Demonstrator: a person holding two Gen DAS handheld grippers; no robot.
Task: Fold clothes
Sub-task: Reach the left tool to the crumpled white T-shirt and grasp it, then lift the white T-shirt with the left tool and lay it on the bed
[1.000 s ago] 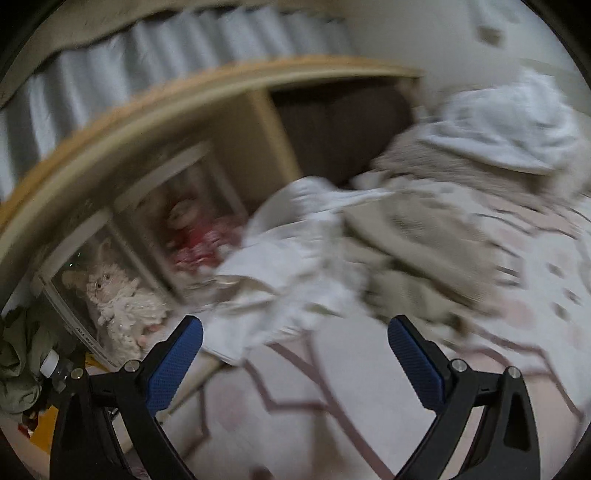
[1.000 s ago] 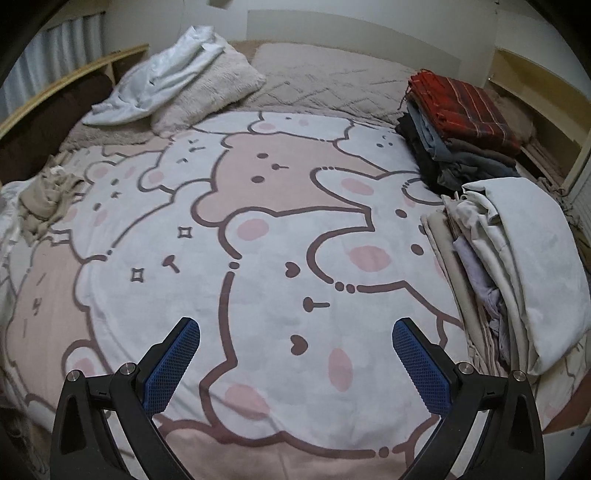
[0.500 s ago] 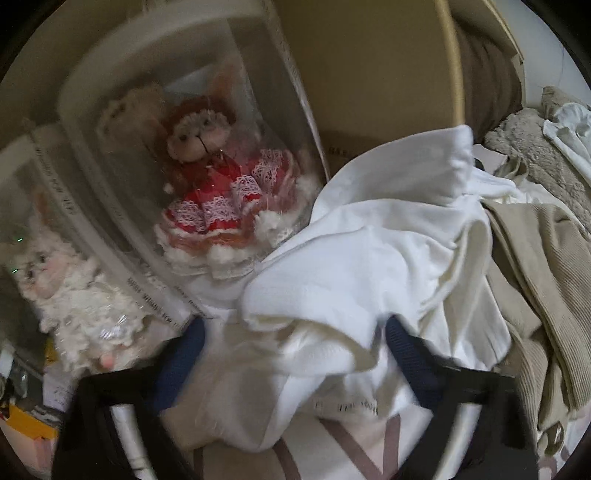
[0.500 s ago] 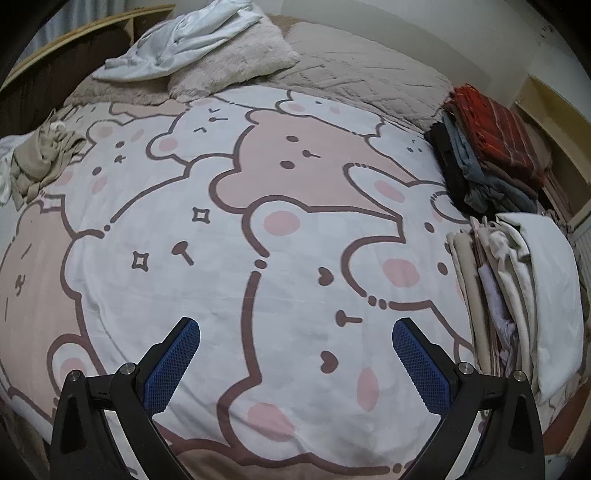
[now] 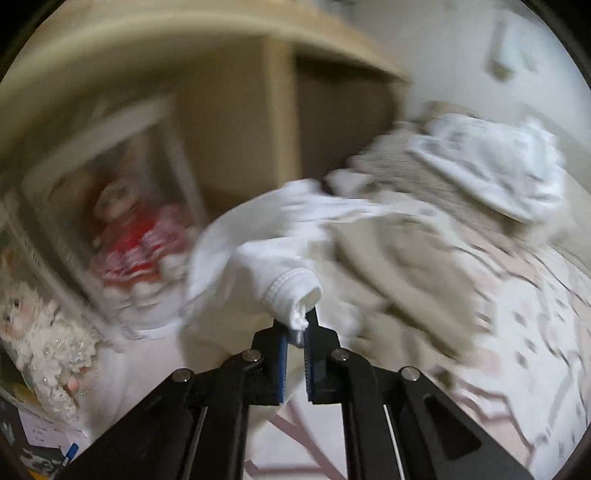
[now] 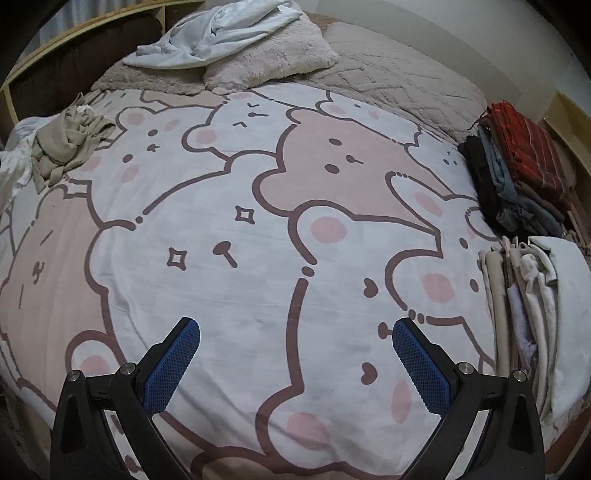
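Note:
My left gripper (image 5: 295,334) is shut on a stitched hem of a white garment (image 5: 258,258), which stretches from the fingertips back toward the bed's left edge. Beside it lies a crumpled beige garment (image 5: 399,258). The left wrist view is blurred. My right gripper (image 6: 295,354) hangs open over the bear-print bedspread (image 6: 258,229) with nothing between its blue pads. In the right wrist view the beige garment (image 6: 66,144) and a bit of the white garment (image 6: 14,162) sit at the bed's far left.
Two stacks of folded clothes sit at the bed's right edge: a dark one topped with red plaid (image 6: 517,166) and a pale one (image 6: 543,317). A fluffy pillow (image 6: 269,59) with a white cloth (image 6: 221,33) lies at the head. Boxed dolls (image 5: 136,229) stand in a wooden shelf on the left.
The left gripper went from wide open to shut on the white garment's hem and has pulled back and up with it. The right gripper shifted a little over the bedspread, still open.

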